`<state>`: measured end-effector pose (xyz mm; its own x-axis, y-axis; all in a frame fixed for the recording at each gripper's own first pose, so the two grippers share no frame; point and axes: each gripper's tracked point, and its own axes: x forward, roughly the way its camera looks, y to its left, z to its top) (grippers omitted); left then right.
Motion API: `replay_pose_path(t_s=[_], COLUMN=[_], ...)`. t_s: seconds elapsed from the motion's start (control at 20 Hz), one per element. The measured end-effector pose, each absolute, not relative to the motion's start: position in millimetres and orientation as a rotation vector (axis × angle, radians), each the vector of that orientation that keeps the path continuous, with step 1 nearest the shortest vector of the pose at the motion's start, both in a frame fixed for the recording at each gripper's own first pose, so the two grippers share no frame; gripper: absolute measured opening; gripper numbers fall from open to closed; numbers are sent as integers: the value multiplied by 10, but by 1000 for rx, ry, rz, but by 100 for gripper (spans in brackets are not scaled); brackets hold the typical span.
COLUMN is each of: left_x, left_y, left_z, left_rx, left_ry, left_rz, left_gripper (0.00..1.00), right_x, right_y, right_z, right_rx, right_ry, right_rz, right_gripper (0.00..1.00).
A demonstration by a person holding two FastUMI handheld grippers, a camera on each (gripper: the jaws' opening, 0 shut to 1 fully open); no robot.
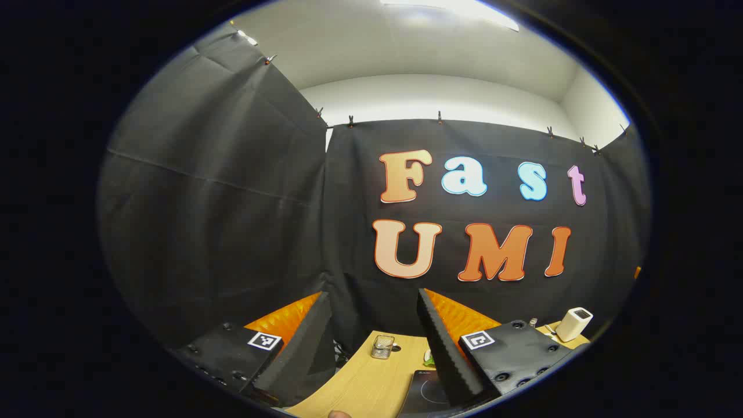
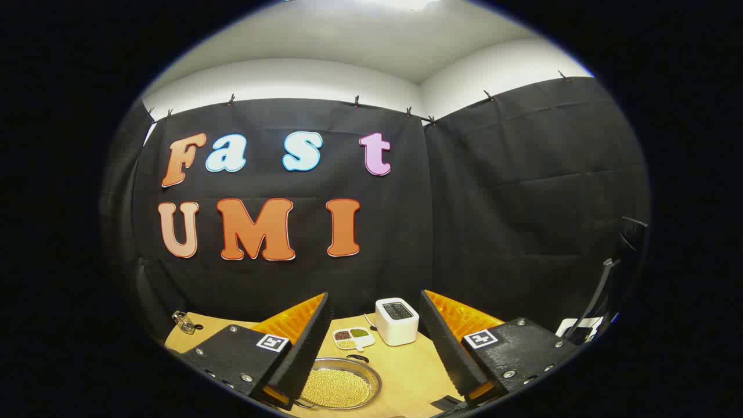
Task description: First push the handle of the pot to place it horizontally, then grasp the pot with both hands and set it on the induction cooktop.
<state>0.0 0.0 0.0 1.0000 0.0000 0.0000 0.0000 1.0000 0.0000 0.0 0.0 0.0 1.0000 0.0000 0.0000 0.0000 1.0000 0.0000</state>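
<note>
While both grippers, left (image 1: pixel 374 325) and right (image 2: pixel 374 319), stood wide open, holding nothing, the cooktop (image 1: pixel 426 392) lay at the table (image 1: pixel 365 383) edge; toaster (image 2: pixel 397 321) and pan (image 2: pixel 339 384) sat apart; no writing legible.

toaster (image 2: pixel 397 321) behind divided dish (image 2: pixel 351 337), round pan (image 2: pixel 341 386) in front, on table (image 2: pixel 406 371)

Right gripper (image 2: pixel 374 342) held above the table (image 2: pixel 406 371), fingers spread wide with nothing between them. Landmark: white toaster (image 2: pixel 397 321), upright at the far side of the table, seen between the fingertips. Just left of the toaster, a small divided dish (image 2: pixel 352 337) with separate portions. Nearer than the toaster and to its left, a metal pan (image 2: pixel 339 388) of yellow grains, partly behind the left finger.
</note>
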Motion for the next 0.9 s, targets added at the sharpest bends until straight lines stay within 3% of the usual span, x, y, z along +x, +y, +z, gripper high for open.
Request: replay_pose_path(t_s=[0.9], left_x=[-49], left_y=[51], left_z=[56], left_rx=[27], left_ry=[-15], left_rz=[2], left_gripper=[98], right_x=[-55], right_y=[-42], right_z=[-81], right_rx=[-25], right_ry=[20], right_rz=[0], right_gripper=[94])
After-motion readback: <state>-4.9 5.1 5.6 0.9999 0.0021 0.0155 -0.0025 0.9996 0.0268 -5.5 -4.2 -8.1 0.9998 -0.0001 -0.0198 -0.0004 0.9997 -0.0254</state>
